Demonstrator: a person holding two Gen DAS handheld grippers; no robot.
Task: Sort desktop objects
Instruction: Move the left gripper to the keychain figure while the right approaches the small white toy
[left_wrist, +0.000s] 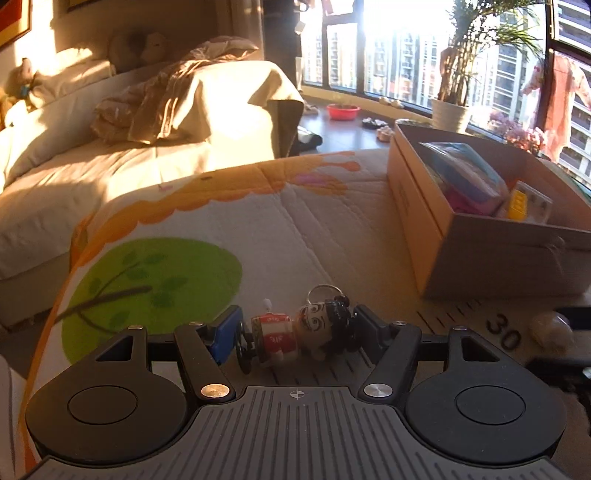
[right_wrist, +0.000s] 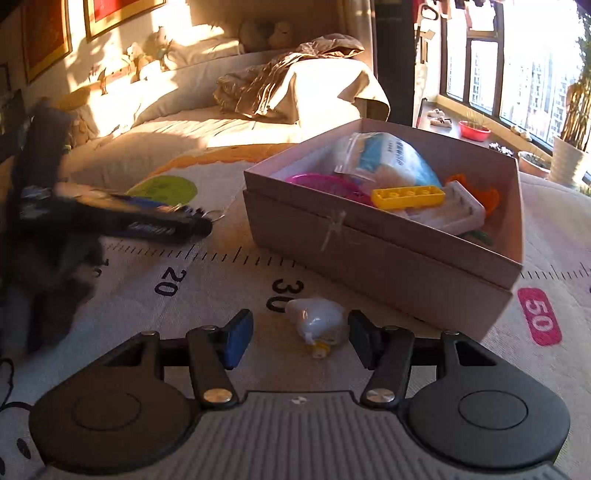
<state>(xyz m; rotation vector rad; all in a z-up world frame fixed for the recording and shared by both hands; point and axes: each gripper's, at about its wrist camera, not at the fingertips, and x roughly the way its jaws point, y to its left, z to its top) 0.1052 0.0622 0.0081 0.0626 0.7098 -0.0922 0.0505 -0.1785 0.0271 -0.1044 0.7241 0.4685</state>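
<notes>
Doll (left_wrist: 303, 338) first: it lies on its side on the quilt (left_wrist: 229, 229), a small wind-up figure with a red-and-white body, dark hair and a key ring at its head, and my left gripper (left_wrist: 295, 332) has its two fingers around it. The fingers appear to meet its feet and hair, so I read that as a grasp, though I can't be sure how firmly the pads press. I hold it end to end, I think, because that is the way the toy lies across the jaws.

My right gripper (right_wrist: 301, 338) brackets a small white plastic pouch (right_wrist: 317, 323) with a yellow bit at its near end; there is clear space on both sides, so those fingers are released and nothing is held yet.

Both things sit just in front of the cardboard box (right_wrist: 369, 254), which already holds a zip bag, a yellow brick (right_wrist: 408, 195) and pink and orange pieces. That, I judge, is where the doll and pouch go.

The surface is a padded quilt printed with a ruler scale and a green tree. Behind it stand a bed (left_wrist: 110, 155) with a rumpled blanket, tall sunlit windows and a potted plant (left_wrist: 452, 110).
</notes>
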